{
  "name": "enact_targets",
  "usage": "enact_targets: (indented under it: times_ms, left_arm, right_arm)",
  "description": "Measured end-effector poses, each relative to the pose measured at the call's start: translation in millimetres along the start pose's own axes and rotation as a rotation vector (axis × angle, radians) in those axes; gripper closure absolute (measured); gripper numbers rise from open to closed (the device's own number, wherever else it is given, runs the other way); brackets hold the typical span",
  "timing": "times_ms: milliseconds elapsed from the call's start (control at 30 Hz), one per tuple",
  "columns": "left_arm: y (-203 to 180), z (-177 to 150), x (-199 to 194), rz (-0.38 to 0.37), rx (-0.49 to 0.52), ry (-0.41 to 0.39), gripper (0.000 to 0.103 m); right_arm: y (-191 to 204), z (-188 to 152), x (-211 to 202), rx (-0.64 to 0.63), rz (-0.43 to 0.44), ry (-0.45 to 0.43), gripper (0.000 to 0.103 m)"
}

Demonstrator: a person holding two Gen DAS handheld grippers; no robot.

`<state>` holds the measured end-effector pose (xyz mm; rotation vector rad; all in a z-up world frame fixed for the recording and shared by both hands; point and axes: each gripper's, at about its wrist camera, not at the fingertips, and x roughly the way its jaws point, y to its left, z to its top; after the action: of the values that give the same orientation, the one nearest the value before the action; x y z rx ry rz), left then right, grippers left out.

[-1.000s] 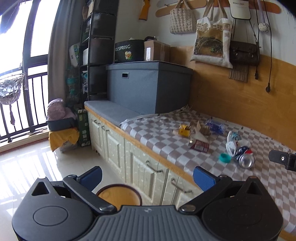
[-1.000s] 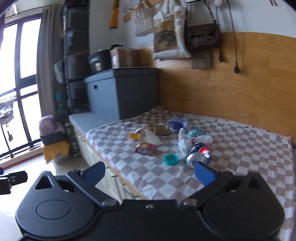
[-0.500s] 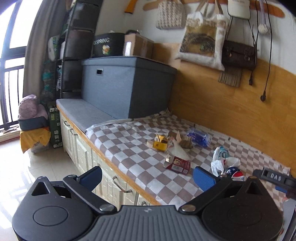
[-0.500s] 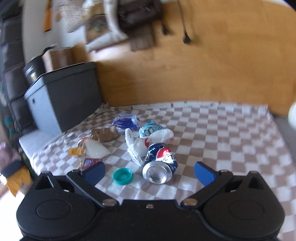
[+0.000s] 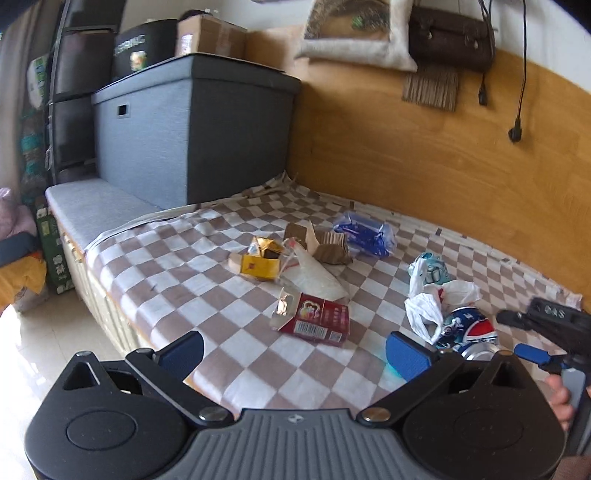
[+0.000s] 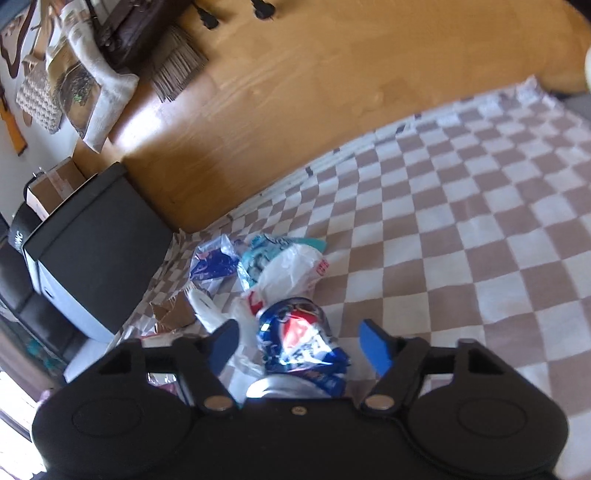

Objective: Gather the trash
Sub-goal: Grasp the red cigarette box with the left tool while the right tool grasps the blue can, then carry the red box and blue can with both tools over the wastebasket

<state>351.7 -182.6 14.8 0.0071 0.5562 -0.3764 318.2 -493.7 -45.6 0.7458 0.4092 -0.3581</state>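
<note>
Trash lies on a checkered cloth (image 5: 177, 266): a crushed blue Pepsi can (image 5: 467, 332), a white plastic bag (image 5: 428, 306), a red carton (image 5: 317, 319), a yellow box (image 5: 260, 260), torn cardboard (image 5: 325, 245) and a blue wrapper (image 5: 365, 232). My right gripper (image 6: 299, 345) is open, its fingers either side of the can (image 6: 299, 339), not closed on it. It shows at the right edge of the left wrist view (image 5: 539, 332). My left gripper (image 5: 291, 352) is open and empty, above the cloth's front edge, just before the red carton.
A grey storage box (image 5: 192, 129) stands at the cloth's far left, on a grey cushion (image 5: 92, 206). A wooden wall panel (image 5: 406, 155) runs behind, with bags (image 5: 448, 35) hanging above. Tiled floor (image 5: 22, 354) lies left of the bench.
Both grippers have moved in toward the bench. My right gripper has dropped down and tilted over the can, which now sits between its open fingers.
</note>
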Motion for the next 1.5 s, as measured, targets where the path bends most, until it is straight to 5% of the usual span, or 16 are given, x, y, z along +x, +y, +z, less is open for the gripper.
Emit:
enact_targets:
  times_ms: [333, 567, 733, 833, 1067, 1133, 1500]
  left_arm:
    - [-21.2, 14.1, 99.6, 0.004, 0.062, 0.098, 0.0]
    - [-30.1, 7.5, 151.6, 0.047, 0.101, 0.156, 0.0]
    - [-34.6, 4.0, 171.9, 0.091, 0.117, 0.166, 0.0]
    - [-32.0, 2.0, 182.4, 0.101, 0.087, 0.193, 0.0]
    - [-35.8, 3.7, 180.0, 0.094, 0.129, 0.172, 0.013]
    - [-37.6, 3.0, 175.3, 0.093, 0.156, 0.169, 0.013]
    - [-53.1, 6.3, 111.8, 0.065, 0.125, 0.118, 0.013]
  right_arm:
    - [-50.2, 10.1, 37.3, 0.027, 0.137, 0.157, 0.046]
    - [-46.6, 3.6, 48.7, 0.02, 0.239, 0.217, 0.046]
    - [-36.5, -2.9, 56.5, 0.027, 0.272, 0.268, 0.062]
    - [-21.8, -8.8, 58.0, -0.03, 0.28, 0.3, 0.062]
    - [13.4, -22.8, 49.7, -0.268, 0.273, 0.337, 0.067]
    - [12.2, -19.9, 46.9, -0.256, 0.281, 0.341, 0.074]
    - [8.8, -6.2, 29.4, -0.259, 0.137, 0.223, 0.075]
